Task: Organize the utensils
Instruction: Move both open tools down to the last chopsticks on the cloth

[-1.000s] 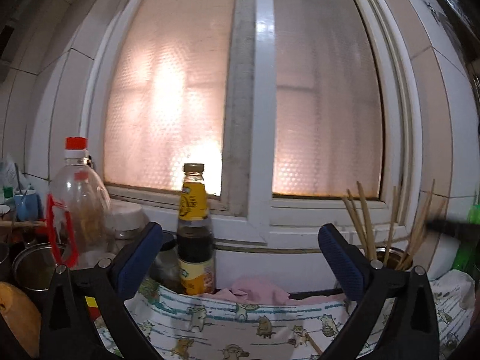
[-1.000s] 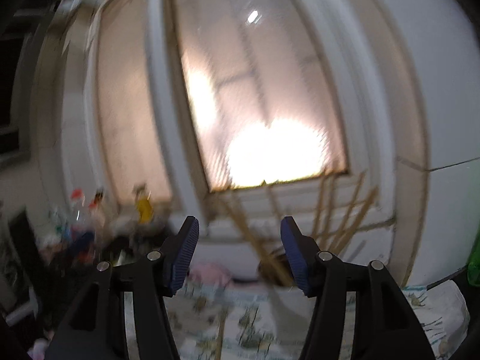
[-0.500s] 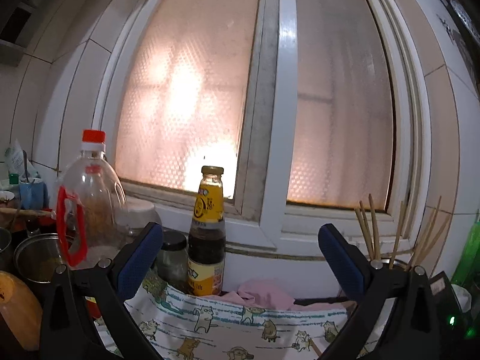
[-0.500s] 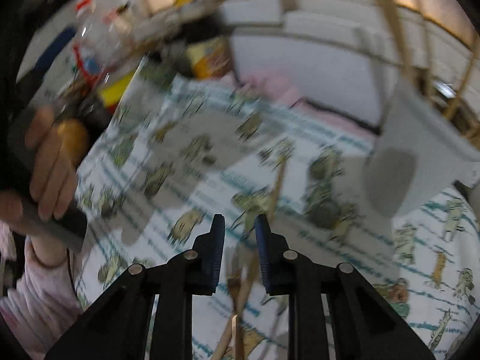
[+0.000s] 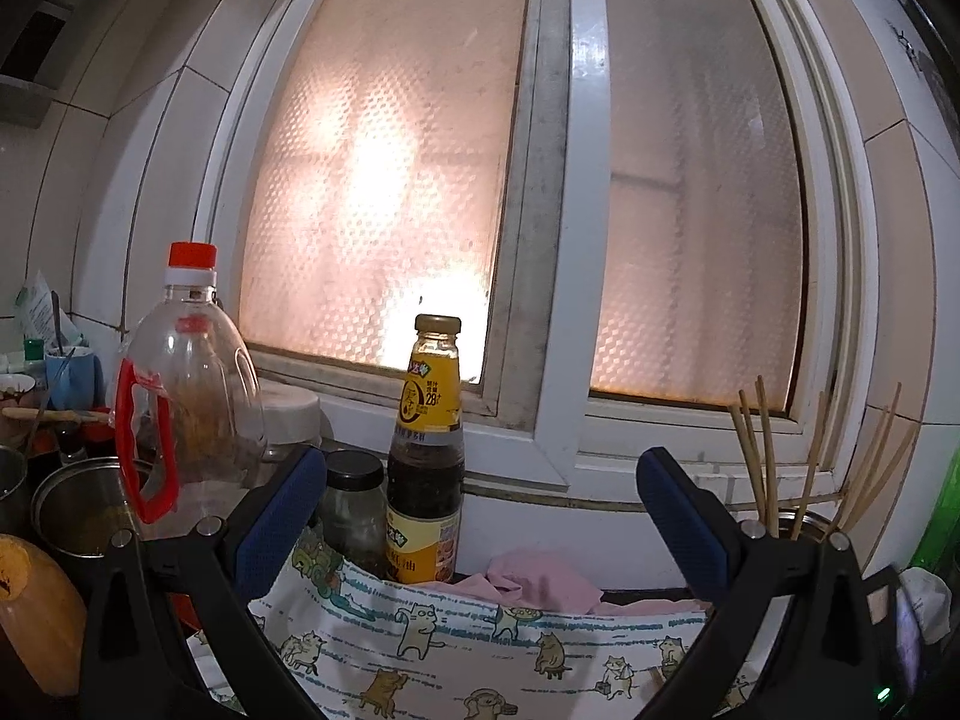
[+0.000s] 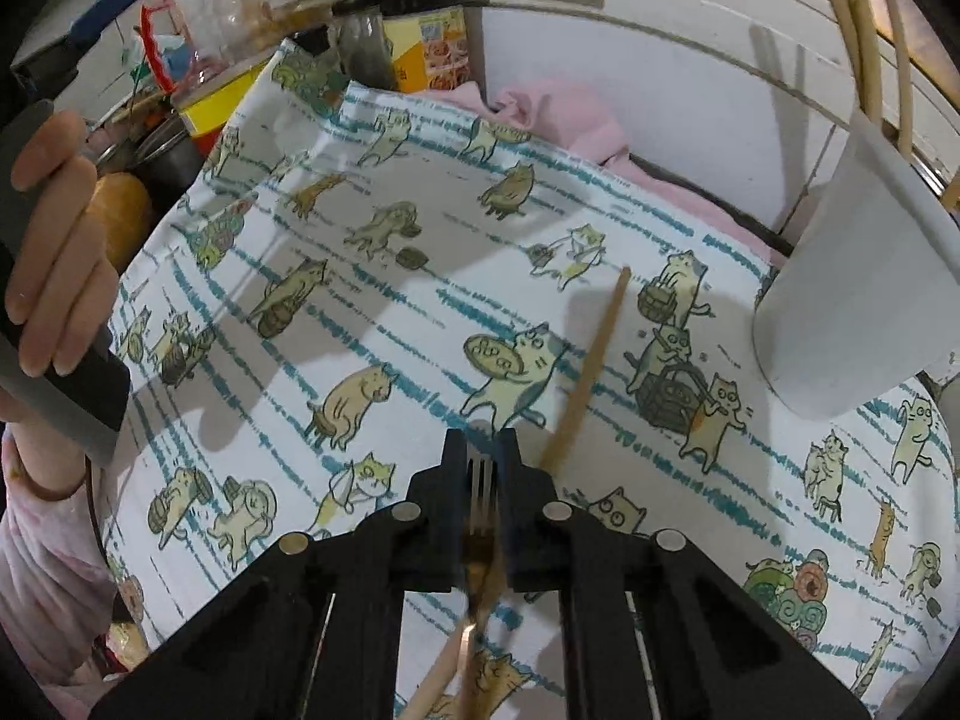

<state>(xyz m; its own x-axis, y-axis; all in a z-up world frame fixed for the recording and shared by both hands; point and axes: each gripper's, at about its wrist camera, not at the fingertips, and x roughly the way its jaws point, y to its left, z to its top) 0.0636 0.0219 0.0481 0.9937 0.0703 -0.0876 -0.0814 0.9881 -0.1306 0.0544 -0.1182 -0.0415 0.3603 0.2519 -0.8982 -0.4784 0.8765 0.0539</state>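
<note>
Metal fork [image 6: 482, 480] sits between right gripper [image 6: 482, 450] fingers [image 6: 451, 468], tines pointing away from camera. Closing on it now; pads look right up against the fork, so grasp about made. Pointing steeply down at the cat-print cloth [image 6: 372, 276] covering the worktop.

Left gripper [image 5: 480, 516] level, spread wide, nothing between the fingers [image 5: 282, 516]. Facing window, sauce bottle [image 5: 426, 468] and oil jug [image 5: 186, 408] beyond the cloth edge. Idle by the look of it.

Progress, judged from layout:
- Done: several chopsticks [image 5: 759, 456] already upright in holder [image 5: 801, 525] at window sill, right side.
- White cup [image 6: 864, 276] stands on cloth at right, near the fork; contents not visible. Possibly the fork's destination, can't confirm.
- Left: fork not yet lifted off cloth. One chopstick [image 6: 591, 372] lying loose on cloth just right of the fingers. More wooden sticks [image 6: 444, 678] at bottom edge under the gripper, partly hidden; count unclear.

Roughly midway at best. Needs fork lifted and placed, then loose chopsticks cleared.
</note>
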